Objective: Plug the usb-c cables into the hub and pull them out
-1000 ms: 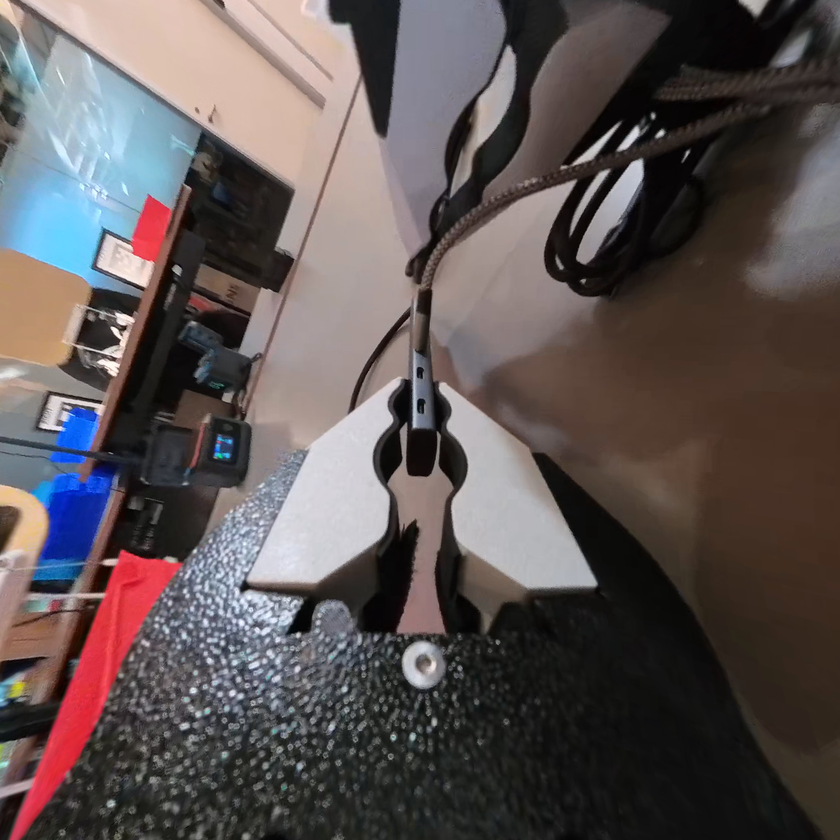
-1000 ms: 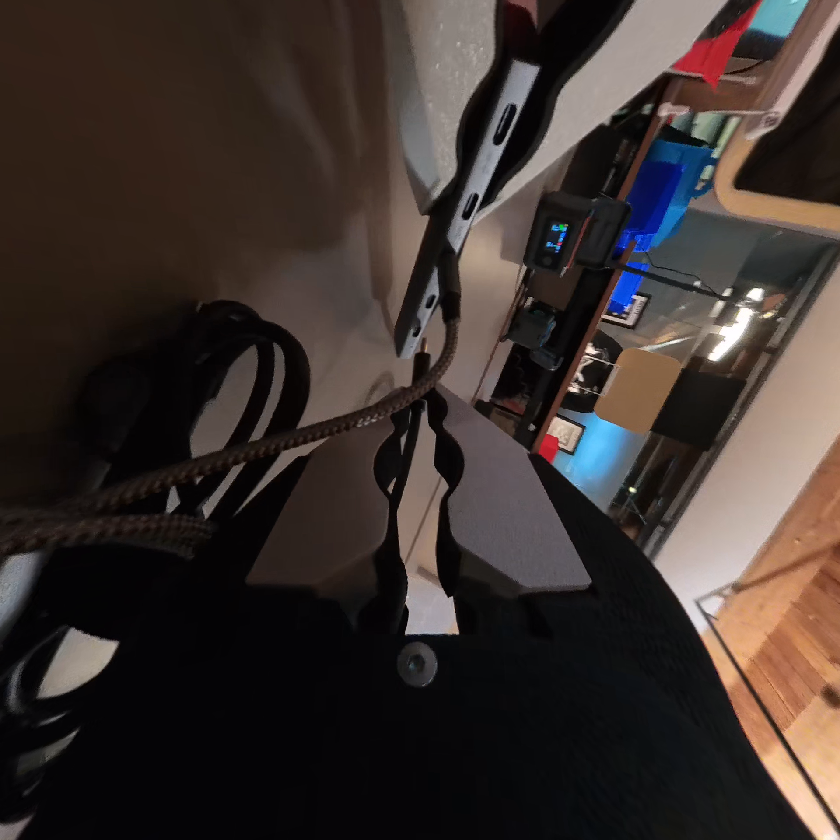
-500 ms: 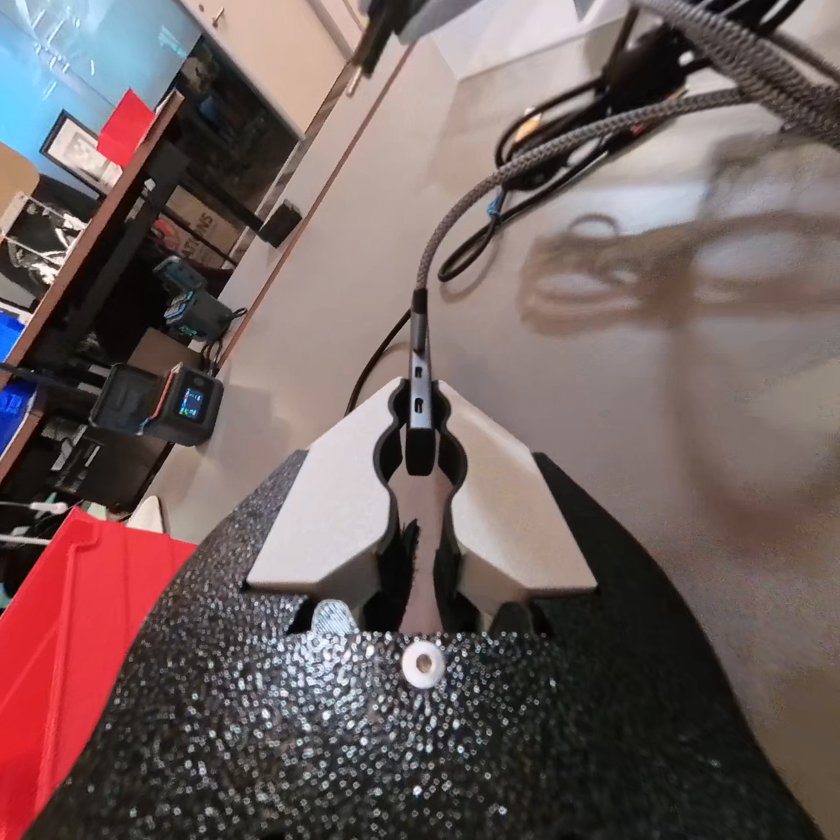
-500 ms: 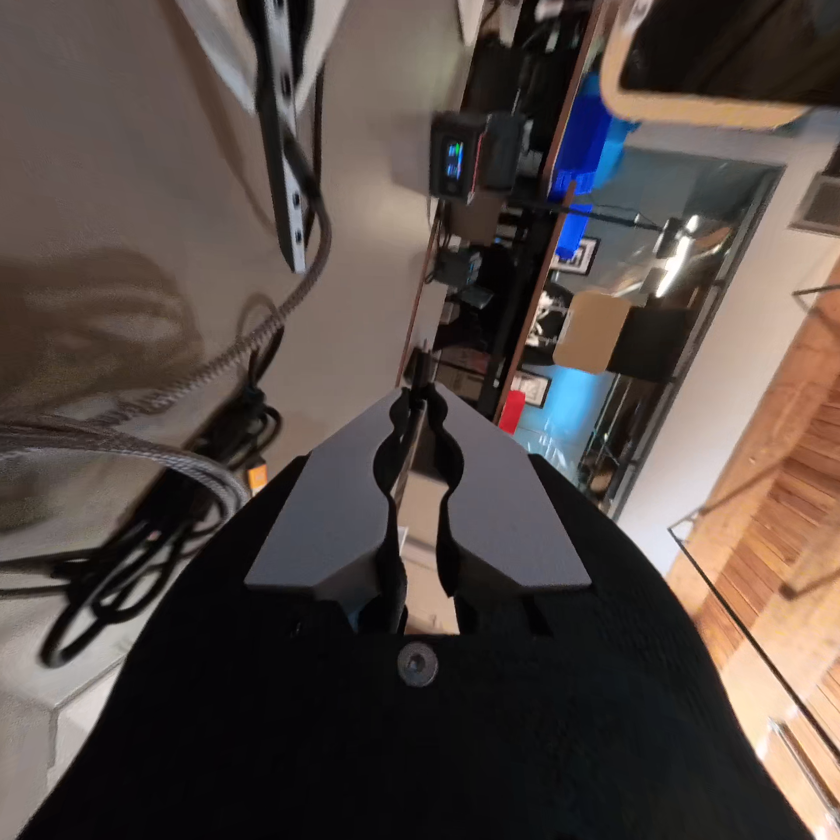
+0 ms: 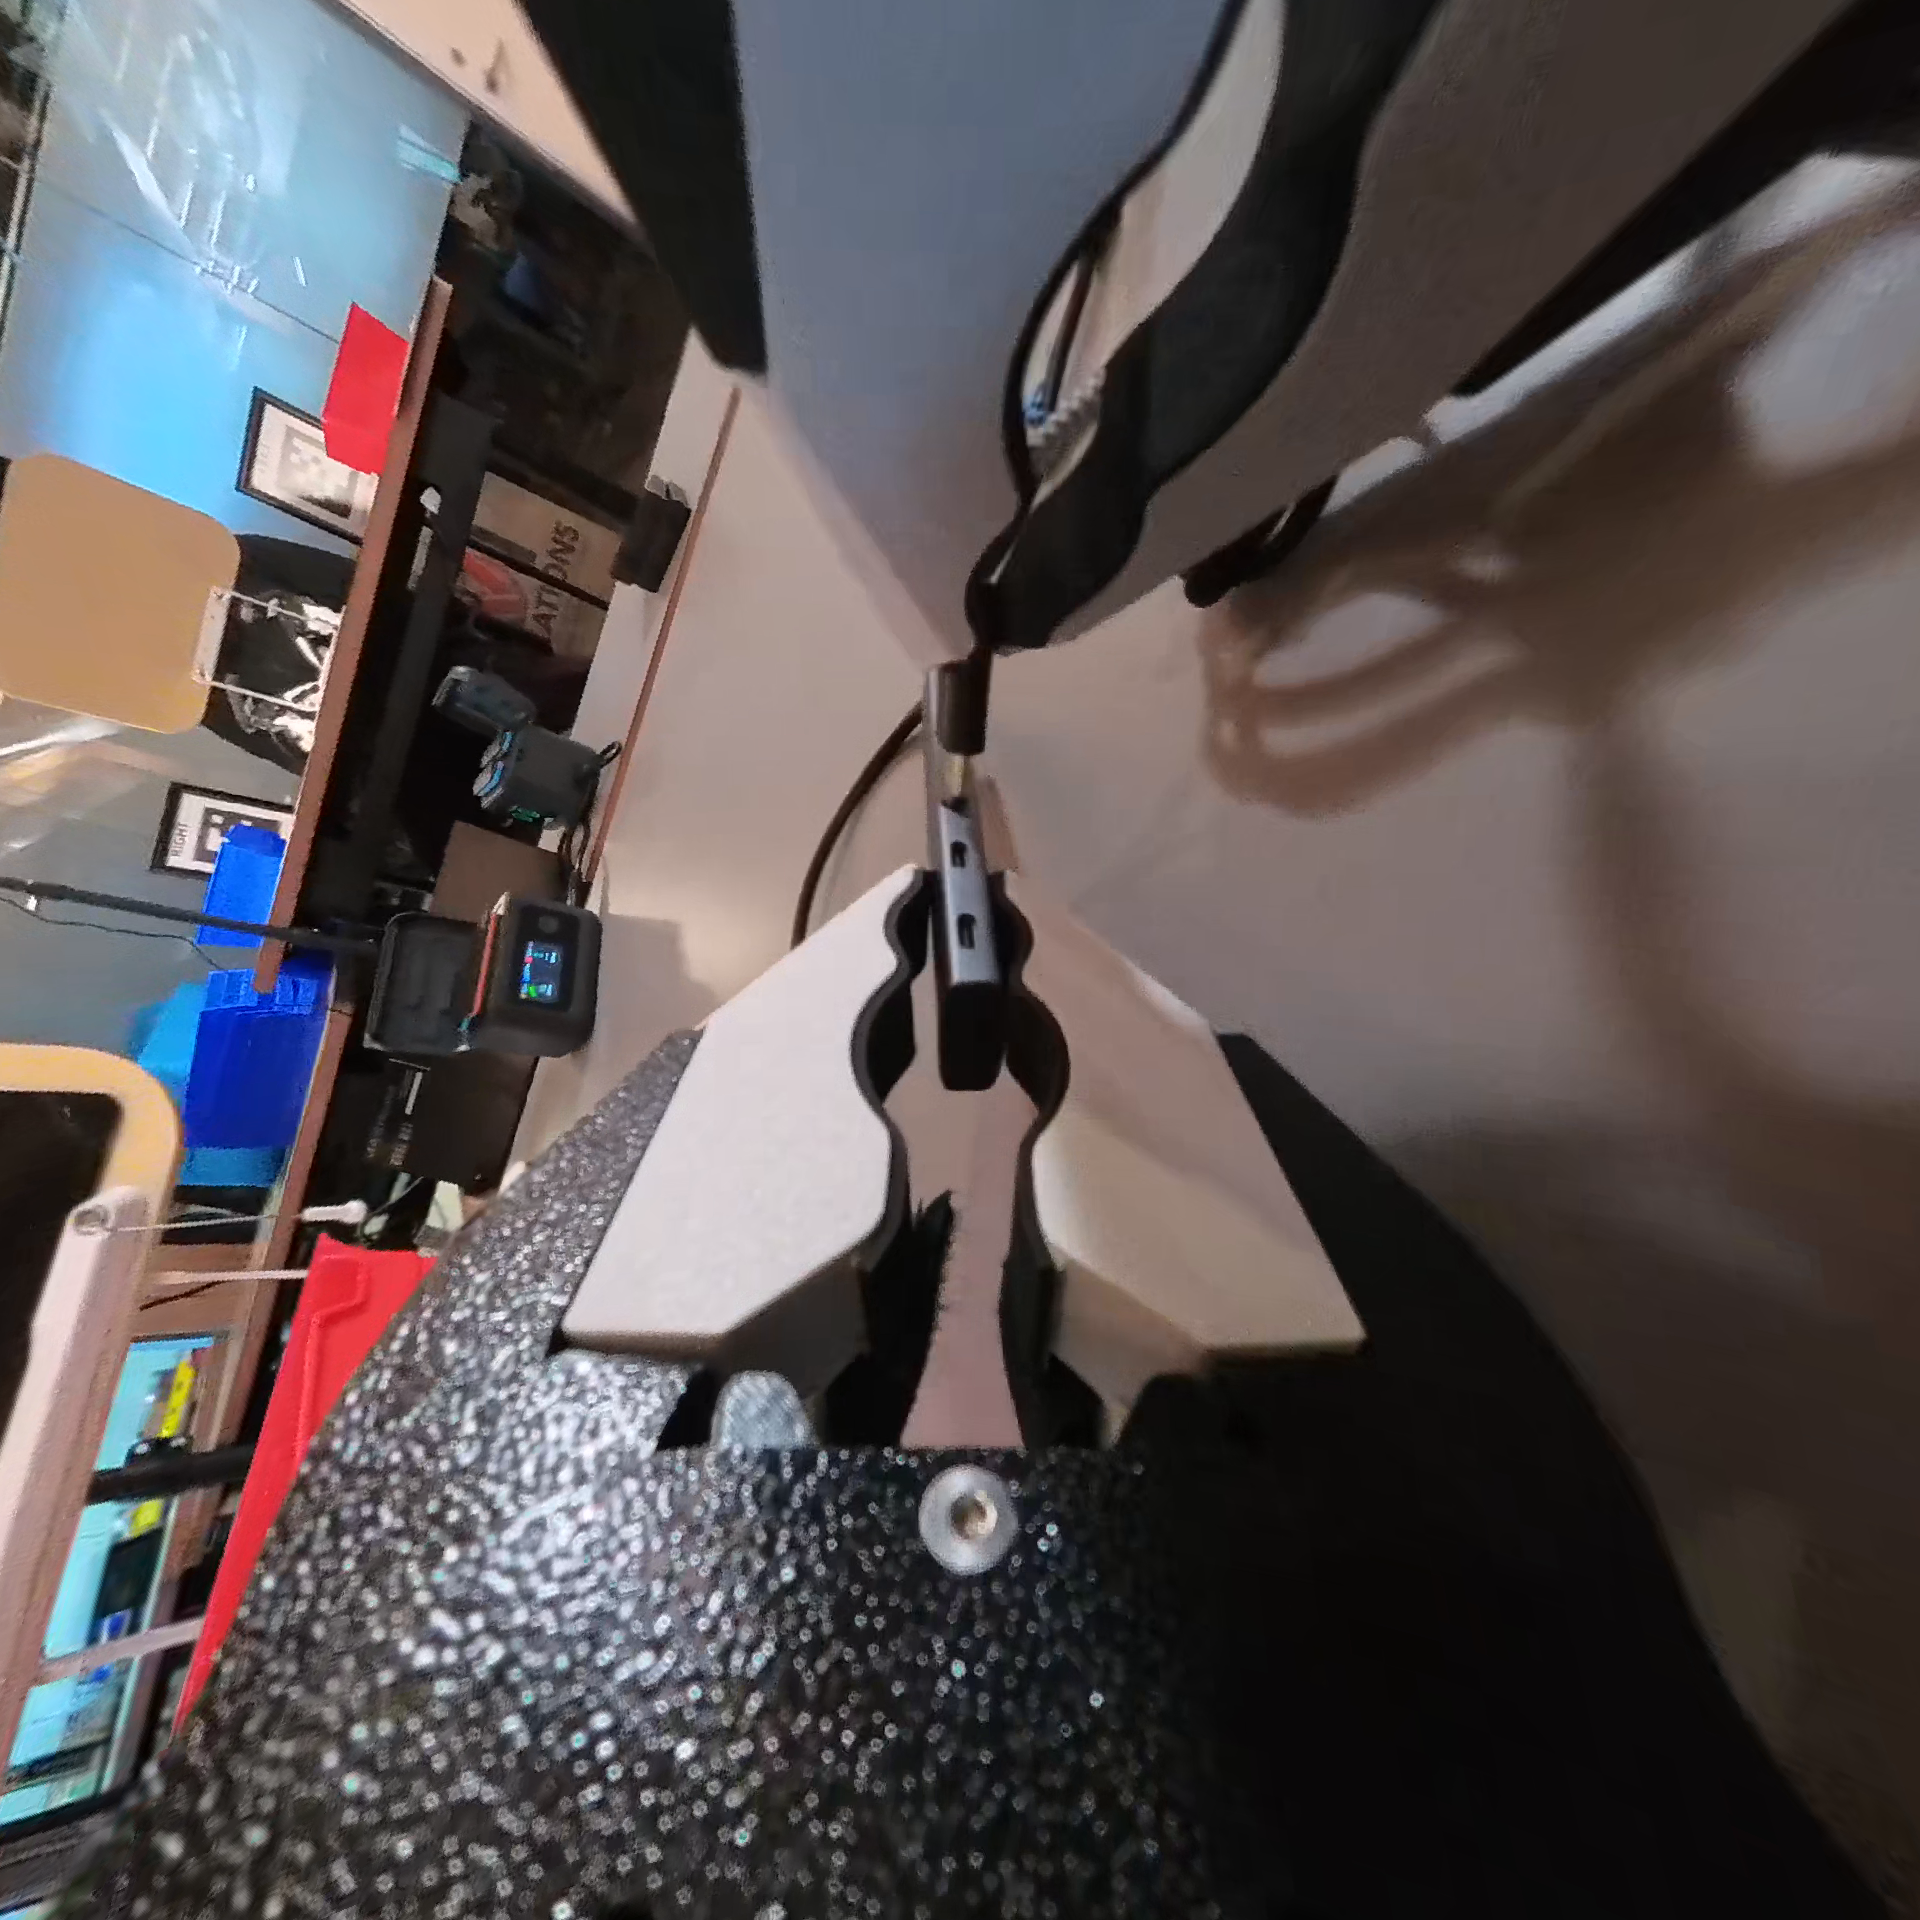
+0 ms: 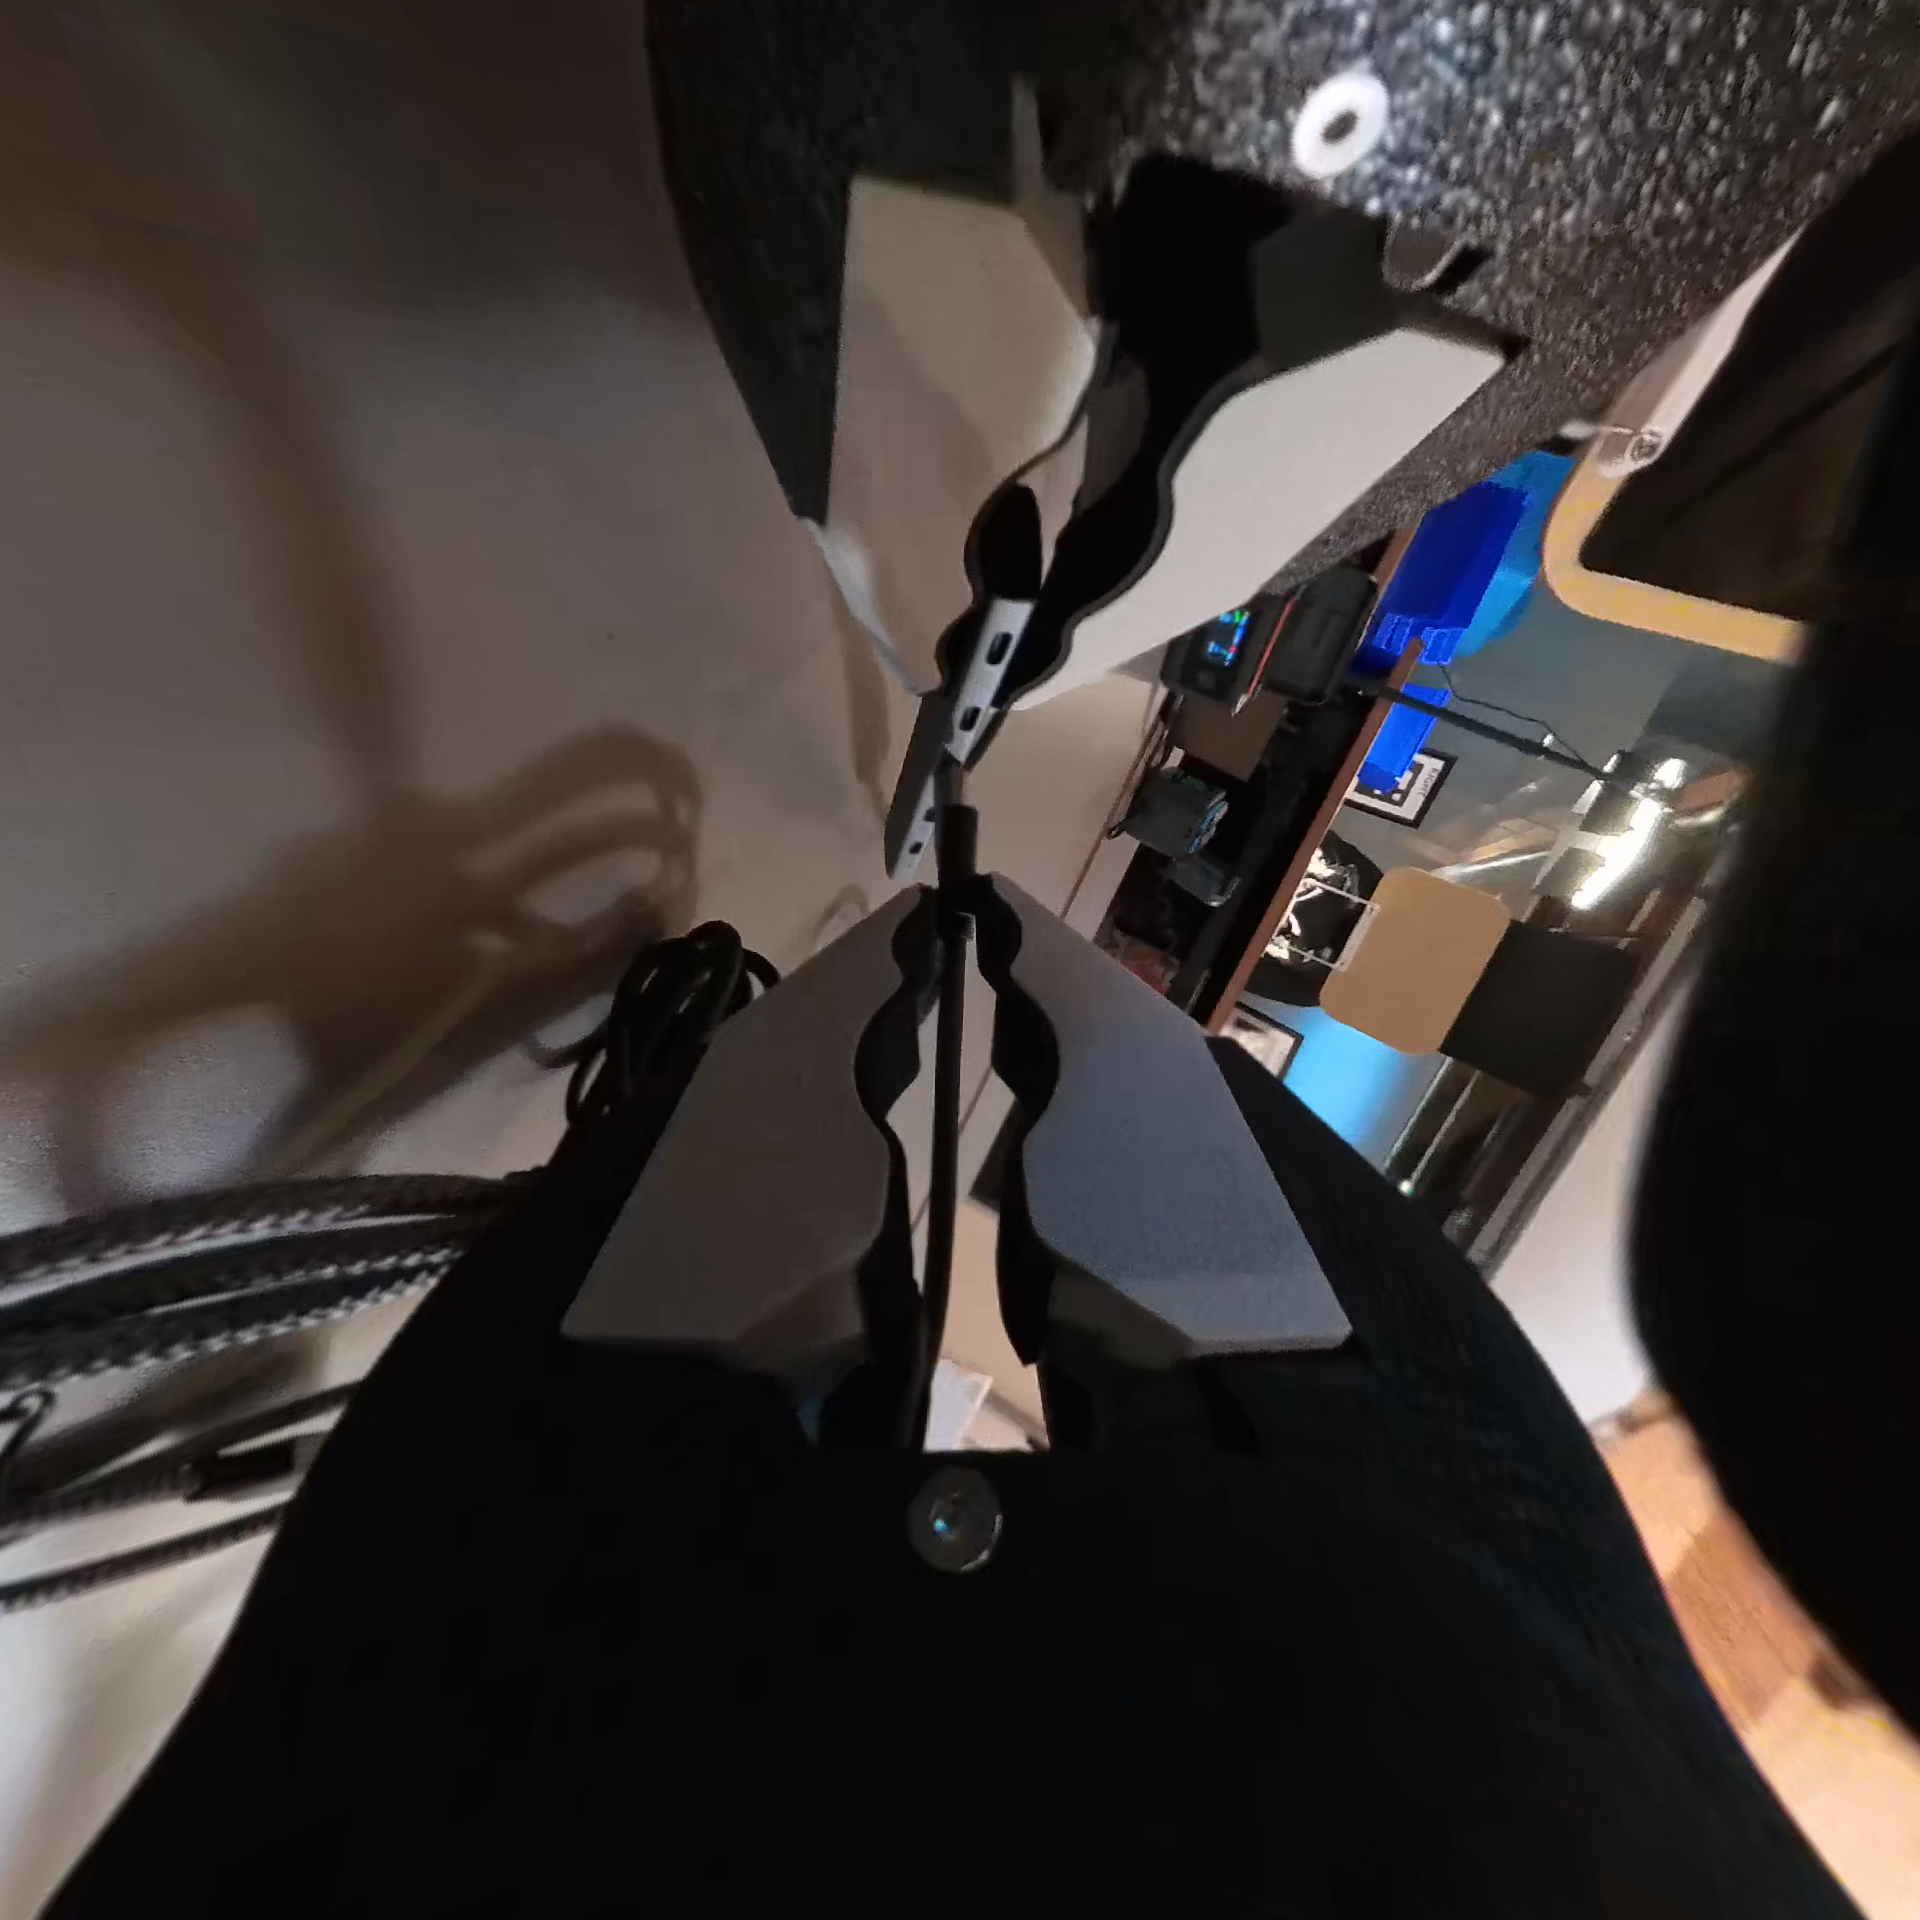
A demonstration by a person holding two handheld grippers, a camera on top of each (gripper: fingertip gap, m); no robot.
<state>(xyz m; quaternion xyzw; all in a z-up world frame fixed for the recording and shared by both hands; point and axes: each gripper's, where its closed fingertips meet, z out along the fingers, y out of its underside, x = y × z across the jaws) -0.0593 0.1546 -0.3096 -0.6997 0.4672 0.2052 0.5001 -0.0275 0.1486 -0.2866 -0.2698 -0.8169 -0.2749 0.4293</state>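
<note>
Left wrist view shows the left gripper [image 5: 961, 914] clenched on the grey hub [image 5: 968, 940], held above the table [image 5: 1558, 935]. Facing it, the right gripper [image 6: 948, 914] pinches a black usb-c cable [image 6: 943, 1143], its plug [image 5: 961, 707] meeting the hub's end.

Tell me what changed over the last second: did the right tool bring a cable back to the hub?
Yes. The right tool, which had swung away half a second ago, came back and now holds a thin black cable with its plug at the hub, apparently seated in an end port. The left tool stayed shut on the hub throughout.
</note>
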